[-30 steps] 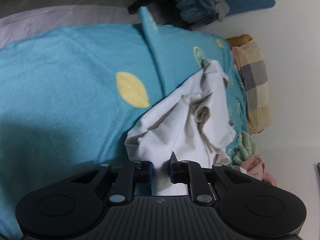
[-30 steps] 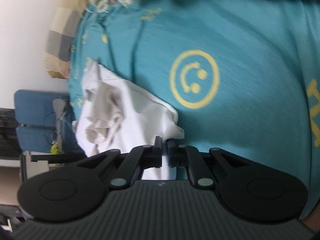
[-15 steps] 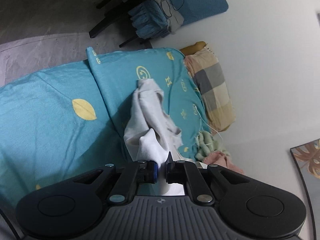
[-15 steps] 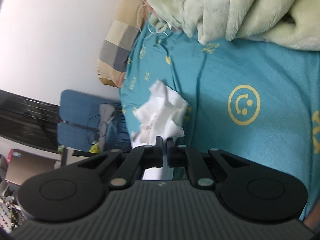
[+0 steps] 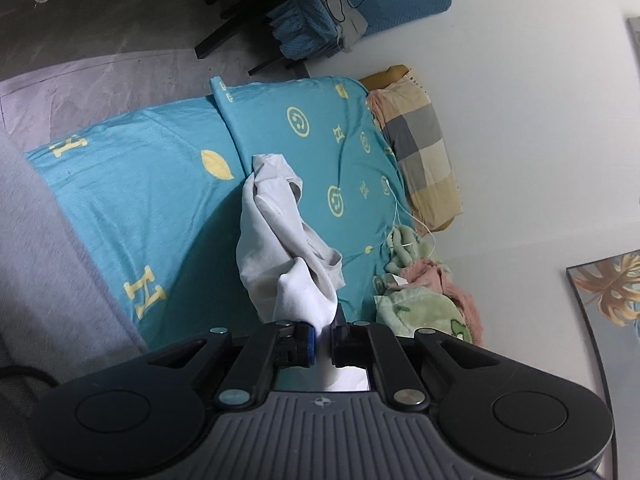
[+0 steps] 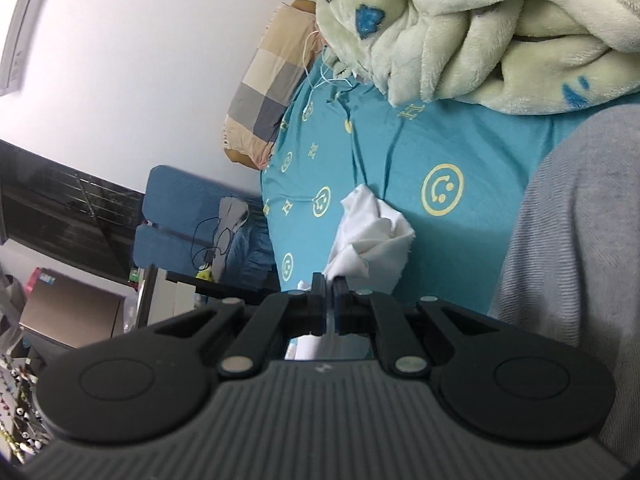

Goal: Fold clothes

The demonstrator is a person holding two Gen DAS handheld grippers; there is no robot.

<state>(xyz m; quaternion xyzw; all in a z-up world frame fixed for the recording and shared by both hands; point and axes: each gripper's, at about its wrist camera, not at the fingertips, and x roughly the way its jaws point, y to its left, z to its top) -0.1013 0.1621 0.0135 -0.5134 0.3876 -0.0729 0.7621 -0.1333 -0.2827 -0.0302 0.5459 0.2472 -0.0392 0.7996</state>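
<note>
Left gripper (image 5: 323, 338) sits at 6 o'clock of its own view, its 2 black jaws pinched on a corner of the white garment (image 5: 280, 236); the cloth is squeezed between the pads and shows again in the slot behind them. From that pinch the garment runs up toward 12 o'clock as a long crumpled band, its far end lying on the teal bedsheet (image 5: 144, 184) close to a raised fold in the sheet.

Right gripper (image 6: 328, 286) likewise fills the lower part of its view, jaws pressed together on another edge of the same white garment (image 6: 372, 236), which bunches just beyond the fingertips, toward 1 o'clock. At 3 o'clock of that view a grey sleeve (image 6: 576, 248) of the person blocks the edge of the picture.

Beyond the garment the teal bedsheet spreads wide, printed with yellow smiley faces, letter H marks and a leaf. In the left view, at 3 o'clock of the garment, a heap of pale green and pink blanket (image 5: 424, 300) rests on the sheet; in the right view the same fleecy blanket (image 6: 472, 28) fills the 12 to 2 o'clock area. Farther off, a checked pillow (image 5: 420, 152) in beige and grey lies along the bed's edge against the white wall (image 5: 540, 120). A thin white cable (image 5: 400, 216) trails on the sheet between pillow and blanket. Farthest, toward 12 o'clock in the left view, stands a blue chair (image 5: 384, 0).
</note>
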